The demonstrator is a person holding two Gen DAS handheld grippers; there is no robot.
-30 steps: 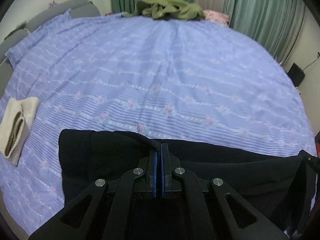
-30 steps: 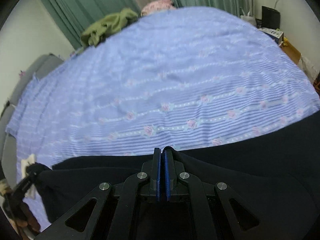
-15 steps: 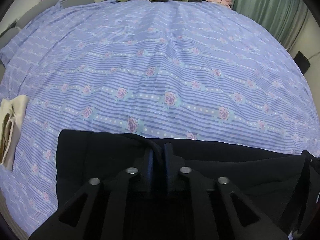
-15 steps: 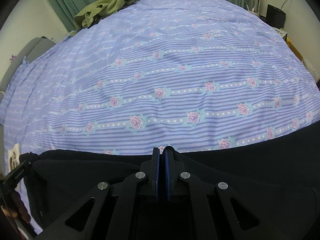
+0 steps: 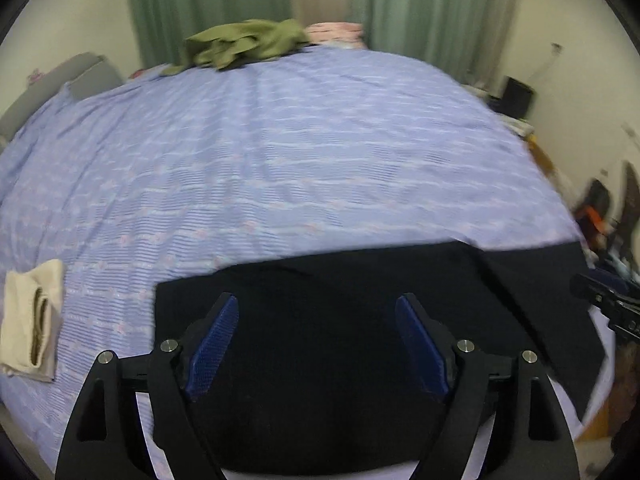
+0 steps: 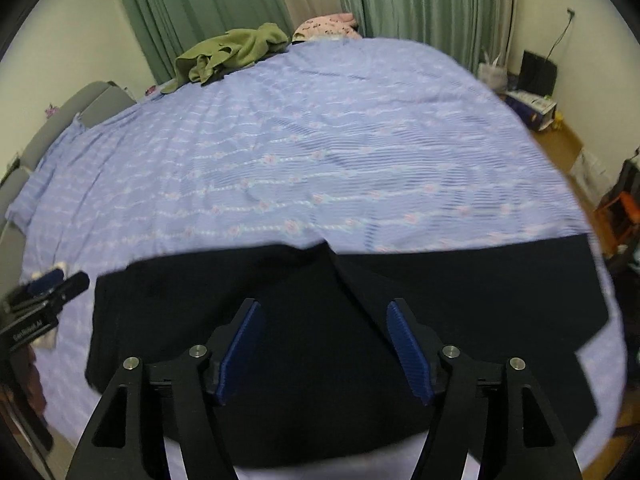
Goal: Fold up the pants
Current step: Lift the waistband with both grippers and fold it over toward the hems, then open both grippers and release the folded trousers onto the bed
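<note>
Left wrist view: my left gripper point(image 5: 316, 344) and right gripper point(image 6: 322, 346) have just opened, released above the black pants point(image 5: 340, 320) at the bed's point(image 5: 280, 160) near edge.

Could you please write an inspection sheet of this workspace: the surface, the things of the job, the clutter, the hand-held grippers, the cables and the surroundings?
Surface: bed with a purple striped floral sheet, lightly wrinkled.
Job's things: black pants lying flat at the near edge, with a diagonal fold line on the right side.
Clutter: folded cream garment at left; green clothes and a pink item at the far end.
Grippers: left hand-held gripper open above the pants, jaws have just been opening, nothing between them; right hand-held gripper the same.
Cables: one thin cable on the right wall.
Surroundings: green curtains, cream walls, boxes on the floor at right.
</note>
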